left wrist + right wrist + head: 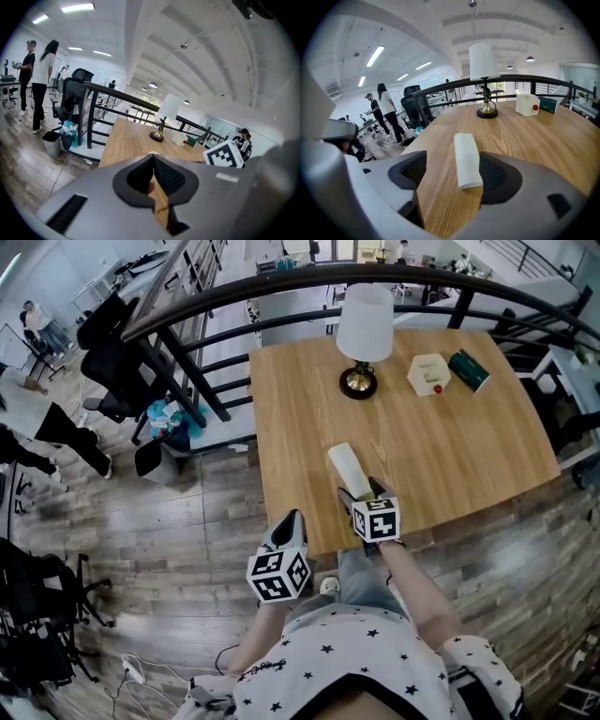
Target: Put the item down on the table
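Observation:
A white rolled item (349,468) lies flat on the wooden table (450,446) near its front edge. My right gripper (361,491) stands open around the roll's near end. In the right gripper view the roll (467,159) rests on the wood between the jaws, with a clear gap to the left pad (412,169) and its right side close against the right pad (497,174). My left gripper (286,526) hangs off the table's front edge, over the floor. In the left gripper view its jaws (153,157) are shut with nothing in them.
A table lamp (364,334) with a white shade stands at the table's far side. Beside it lie a white box with a red spot (428,373) and a dark green box (469,369). A black railing (281,296) runs behind the table. Office chairs and people stand at left.

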